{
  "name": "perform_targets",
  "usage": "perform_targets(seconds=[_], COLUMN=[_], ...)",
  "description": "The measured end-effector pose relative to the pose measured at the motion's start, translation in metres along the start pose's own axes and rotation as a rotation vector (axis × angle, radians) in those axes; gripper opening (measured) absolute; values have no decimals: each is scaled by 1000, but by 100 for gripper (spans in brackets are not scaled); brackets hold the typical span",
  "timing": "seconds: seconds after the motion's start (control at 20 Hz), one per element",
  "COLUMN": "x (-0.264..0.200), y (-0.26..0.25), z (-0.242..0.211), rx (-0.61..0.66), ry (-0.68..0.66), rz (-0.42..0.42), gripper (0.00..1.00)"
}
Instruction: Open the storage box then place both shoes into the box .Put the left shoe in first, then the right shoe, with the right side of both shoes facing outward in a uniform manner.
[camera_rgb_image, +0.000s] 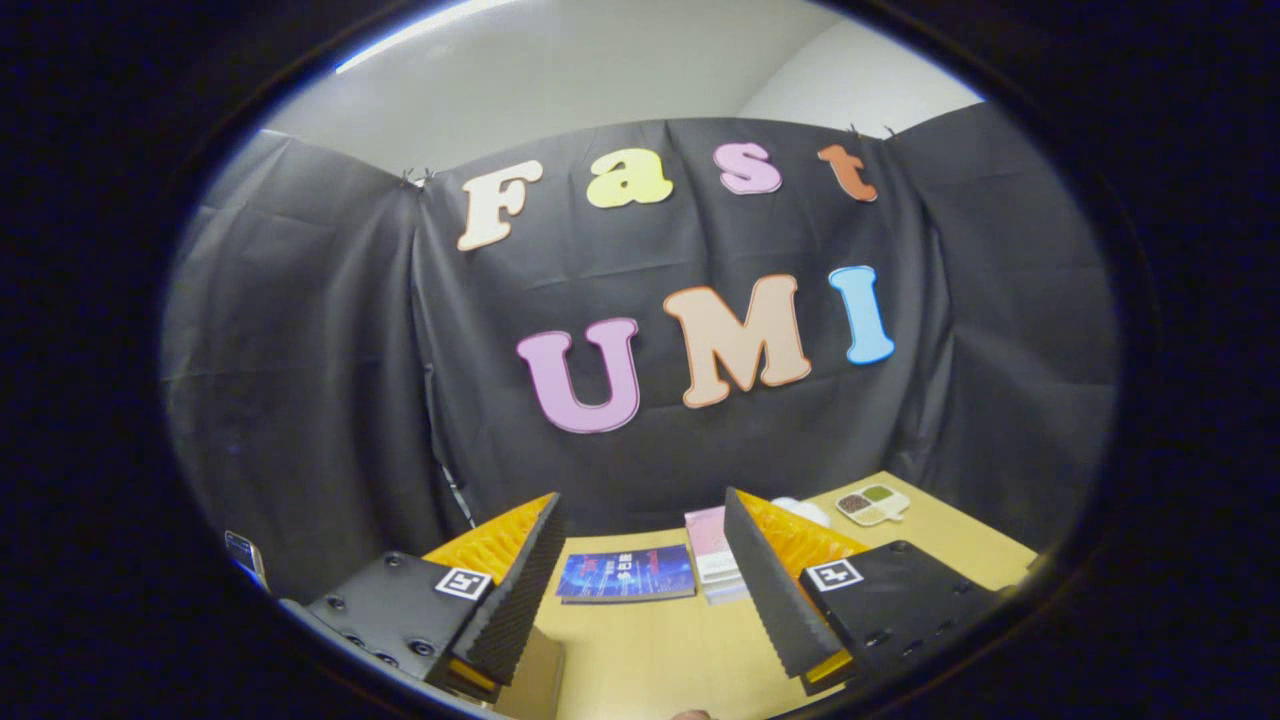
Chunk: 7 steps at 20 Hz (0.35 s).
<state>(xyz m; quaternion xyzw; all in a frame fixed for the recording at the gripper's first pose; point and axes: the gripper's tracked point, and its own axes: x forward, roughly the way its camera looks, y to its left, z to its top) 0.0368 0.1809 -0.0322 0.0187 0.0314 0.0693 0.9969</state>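
Gripper view: fingers (640, 590) spread apart, gripping nothing, above the bench (660, 650). Blue book (627, 575) lies flat beyond them, long axis crosswise; pink booklets (712, 555) touch its right edge. Shoes, storage box unseen.

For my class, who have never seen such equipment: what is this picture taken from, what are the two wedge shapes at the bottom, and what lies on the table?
A person holds a two-finger gripper in one hand; there is no robot arm. The camera rides on that tool and looks forward along its fingers, the two ridged wedges. They stand apart, open, holding nothing. Beyond them, on the light wooden table, lie a flat blue-covered book, a pink-topped stack of booklets beside it, and farther off a small pale sectioned tray with brown and green fillings. A black cloth forms the booth's wall behind.
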Motion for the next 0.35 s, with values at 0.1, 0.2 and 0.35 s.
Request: perform_targets(seconds=[0.1, 0.2, 0.35], x=[1, 4, 9], y=[-14, -26, -39], z=[8, 11, 12], rx=[-20, -32, -35], ry=[-10, -12, -3], rz=[12, 26, 58], gripper=[98, 98, 98])
